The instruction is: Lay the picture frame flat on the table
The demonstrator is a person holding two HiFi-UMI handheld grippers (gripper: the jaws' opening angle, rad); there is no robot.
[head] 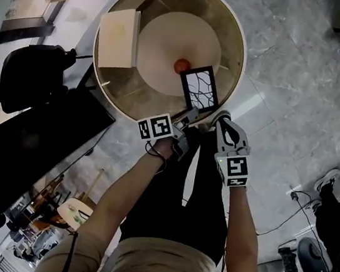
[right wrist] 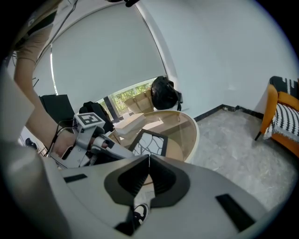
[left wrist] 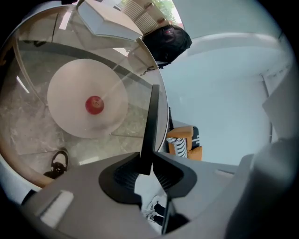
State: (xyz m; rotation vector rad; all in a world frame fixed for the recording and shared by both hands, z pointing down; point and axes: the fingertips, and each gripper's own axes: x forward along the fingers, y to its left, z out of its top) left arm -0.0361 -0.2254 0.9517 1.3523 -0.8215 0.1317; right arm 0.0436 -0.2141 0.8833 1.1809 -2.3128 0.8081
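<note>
The picture frame (head: 200, 87), black with a white cracked-pattern print, leans over the near edge of the round glass table (head: 237, 44). My left gripper (head: 188, 117) is shut on its lower left edge. In the left gripper view the frame (left wrist: 152, 121) shows edge-on, clamped between the jaws of that gripper (left wrist: 146, 164). My right gripper (head: 221, 116) is beside the frame's lower right corner. Its jaws (right wrist: 148, 161) stand shut tip to tip with nothing seen between them. They hide the lower edge of the frame (right wrist: 150, 144), so contact cannot be told.
A small red ball (head: 181, 66) lies near the table's middle, over a white disc base. A cream box (head: 119, 38) lies on the left of the glass. A black backpack (head: 30, 73) and dark screen (head: 30, 137) stand left; an orange chair (right wrist: 282, 116) stands right.
</note>
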